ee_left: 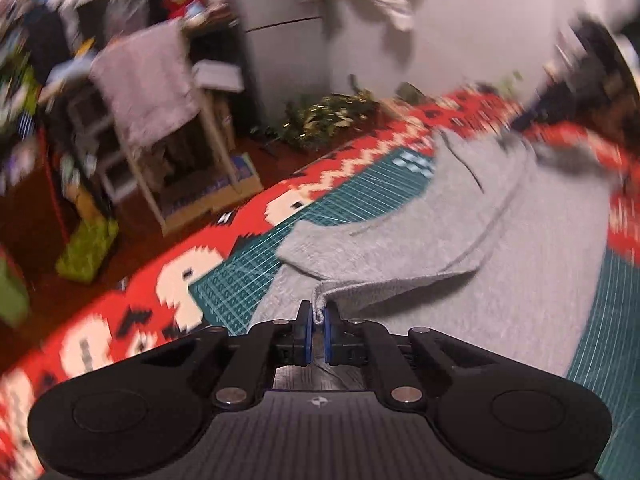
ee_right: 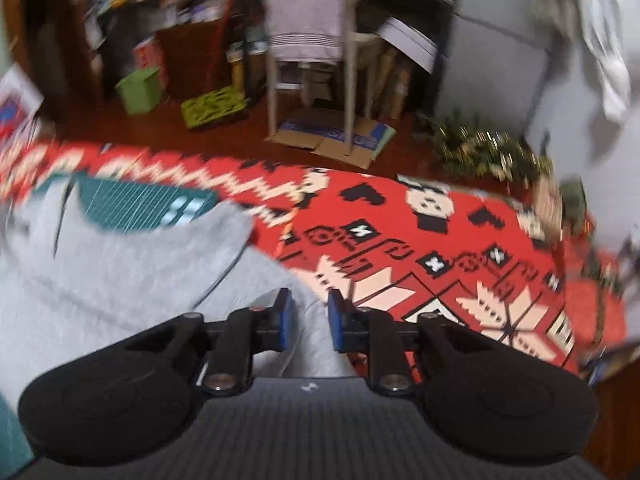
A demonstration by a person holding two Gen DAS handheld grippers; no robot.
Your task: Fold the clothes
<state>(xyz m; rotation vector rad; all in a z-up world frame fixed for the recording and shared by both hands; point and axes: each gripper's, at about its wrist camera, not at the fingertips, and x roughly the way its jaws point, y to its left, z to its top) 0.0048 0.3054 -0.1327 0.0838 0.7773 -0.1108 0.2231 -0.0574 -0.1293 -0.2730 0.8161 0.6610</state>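
Cluttered shelves, a white chair (ee_right: 310, 52) draped with a towel and a flattened cardboard box (ee_right: 332, 136) crowd the dark red floor behind a table (ee_right: 440, 248) covered in a red patterned cloth, with a green cutting mat (ee_left: 248, 276) laid over it. On that mat lies the grey sweatshirt (ee_left: 460, 248), spread wide, its nearer part already turned over itself in a soft flap. The left gripper (ee_left: 317, 314) has its blue pads pressed together on a pinch of the sweatshirt's edge, lifting it slightly off the layer beneath. The right gripper (ee_right: 309, 316) hangs with its fingers spread and nothing between them, just above the garment's right border where grey fabric meets red cloth. Both views are smeared by motion. This looks like the middle of a fold: one side gripped, the other not yet taken. The next move probably calls for the right gripper to close on the matching edge, so both corners can be carried across evenly without the flap skewing or bunching.
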